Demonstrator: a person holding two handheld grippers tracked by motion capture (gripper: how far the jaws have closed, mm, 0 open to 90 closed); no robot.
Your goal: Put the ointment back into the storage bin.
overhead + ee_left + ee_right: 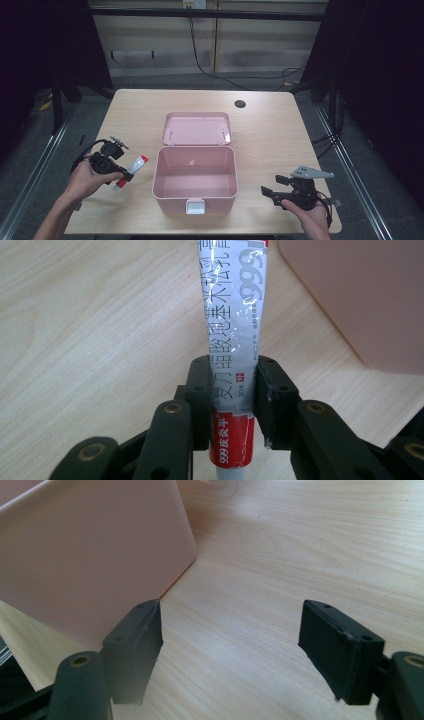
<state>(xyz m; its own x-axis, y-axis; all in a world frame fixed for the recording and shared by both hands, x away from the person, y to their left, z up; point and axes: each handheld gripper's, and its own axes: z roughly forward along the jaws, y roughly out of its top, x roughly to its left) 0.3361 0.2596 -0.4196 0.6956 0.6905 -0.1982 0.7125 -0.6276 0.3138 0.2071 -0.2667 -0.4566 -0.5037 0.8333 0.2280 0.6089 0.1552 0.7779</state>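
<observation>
Silver-and-red ointment tube [235,340] sits pinched in the left gripper [232,395], beside an open pink plastic box [195,180] on the wooden worktop [270,130]. Right gripper [230,645] stands spread, holding nothing.

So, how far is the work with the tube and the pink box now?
Done: the box stands open and looks empty, its lid folded back. In hand: the left gripper is shut on the tube, beside the box. Left: probably putting the tube inside. The right gripper waits open.
</observation>
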